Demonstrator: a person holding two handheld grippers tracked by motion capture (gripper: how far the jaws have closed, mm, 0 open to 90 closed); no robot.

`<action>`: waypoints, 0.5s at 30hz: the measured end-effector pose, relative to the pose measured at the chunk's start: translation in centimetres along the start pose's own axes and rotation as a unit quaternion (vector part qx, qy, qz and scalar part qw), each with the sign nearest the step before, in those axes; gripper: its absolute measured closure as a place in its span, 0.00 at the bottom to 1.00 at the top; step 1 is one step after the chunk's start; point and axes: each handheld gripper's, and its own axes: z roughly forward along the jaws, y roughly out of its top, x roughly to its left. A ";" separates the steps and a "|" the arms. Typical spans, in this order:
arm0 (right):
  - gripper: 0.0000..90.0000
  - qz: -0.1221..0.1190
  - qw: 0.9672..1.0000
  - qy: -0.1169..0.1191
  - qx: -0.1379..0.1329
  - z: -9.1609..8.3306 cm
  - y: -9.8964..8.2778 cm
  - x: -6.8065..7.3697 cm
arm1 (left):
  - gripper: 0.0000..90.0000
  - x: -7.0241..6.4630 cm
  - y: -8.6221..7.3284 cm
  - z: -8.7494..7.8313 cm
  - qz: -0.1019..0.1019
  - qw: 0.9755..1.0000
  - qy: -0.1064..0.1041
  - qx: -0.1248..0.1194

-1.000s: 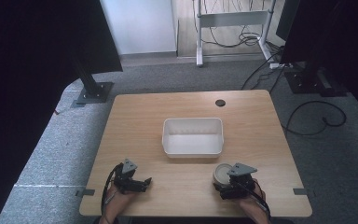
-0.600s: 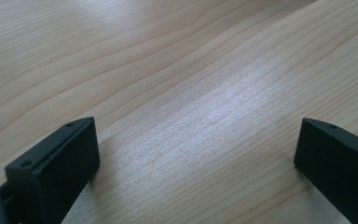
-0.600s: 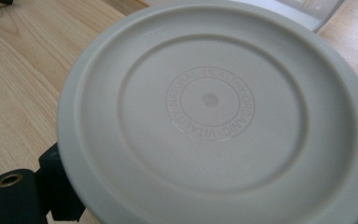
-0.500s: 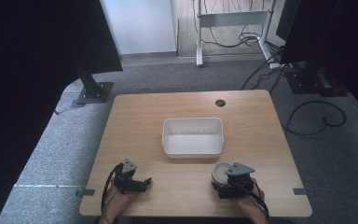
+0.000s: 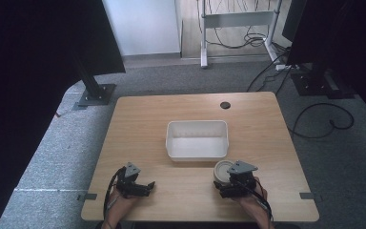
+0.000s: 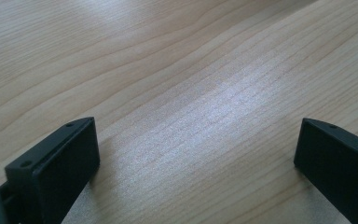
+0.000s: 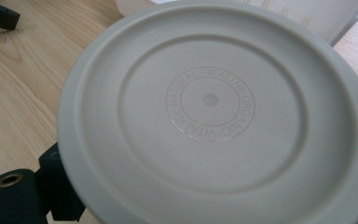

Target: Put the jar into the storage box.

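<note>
1. A person seated at the near edge of a wooden table holds a two-jaw gripper in each hand, as the high view shows.
2. The right gripper is clamped around a round cream container, which stands near the table's front edge, just in front of the near wall of a white rectangular bin.
3. In the right gripper view the container's lid sits squarely before the camera (embossed lettering rings its centre), with a black jaw pressed against its lower left rim and the bin close behind it.
4. The left gripper rests low on the table near the front left, well apart from the container.
5. In the left gripper view its two black jaws stand wide apart over bare wood, gripping nothing.
</note>
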 end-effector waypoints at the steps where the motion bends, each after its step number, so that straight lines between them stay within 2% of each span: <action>1: 0.10 0.000 1.000 0.000 0.001 0.1 0.1 0.0 | 0.00 0.0 0.0 0.0 0.000 1.000 0.000 0.000; 15: 0.10 -0.002 1.000 -0.002 -0.004 1.0 1.8 0.0 | 0.00 0.0 0.0 0.0 0.000 1.000 0.000 0.000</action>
